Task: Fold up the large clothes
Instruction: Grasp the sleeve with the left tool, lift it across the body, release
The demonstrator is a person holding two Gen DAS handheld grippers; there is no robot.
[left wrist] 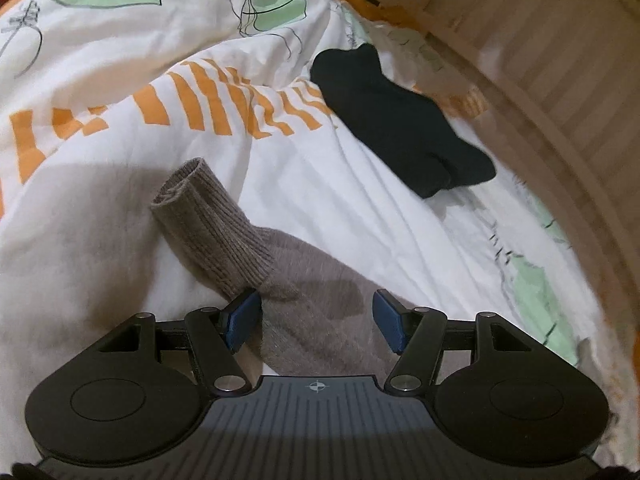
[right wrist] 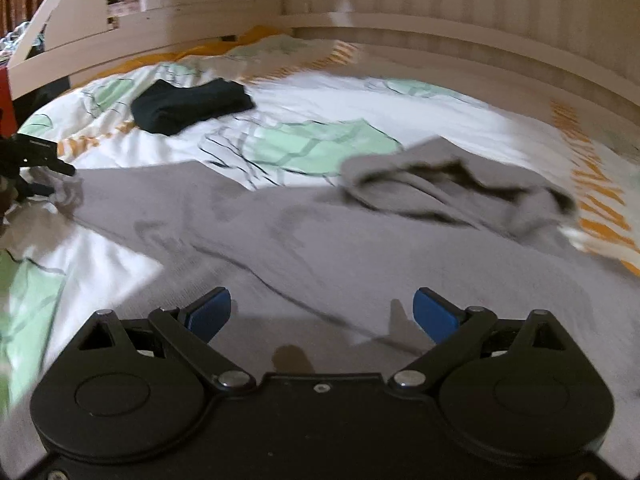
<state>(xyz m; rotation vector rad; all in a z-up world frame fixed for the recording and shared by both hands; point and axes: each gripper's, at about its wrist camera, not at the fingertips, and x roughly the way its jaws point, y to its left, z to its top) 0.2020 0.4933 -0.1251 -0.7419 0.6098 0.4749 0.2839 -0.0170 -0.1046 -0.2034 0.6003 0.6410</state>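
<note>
A home bedroom: a bed (right wrist: 460, 64) with pale wooden frame carries a leaf-printed duvet (left wrist: 120, 60), a grey sweater (right wrist: 320, 240) and folded dark clothing (right wrist: 192, 106) at eleven o'clock.

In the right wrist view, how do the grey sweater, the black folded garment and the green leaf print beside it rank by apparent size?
1. Grey sweater, clearly largest, though nearest the camera.
2. Green leaf print.
3. Black folded garment; close to the print and farther away, so this order is uncertain.

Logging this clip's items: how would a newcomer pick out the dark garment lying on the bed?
Start from the duvet, white with green leaves and orange stripes. Near the wooden bed rail, beyond the spread grey sweater, lies the black garment. It is the only dark, compactly folded item; the sweater is pale grey and unfolded.
</note>
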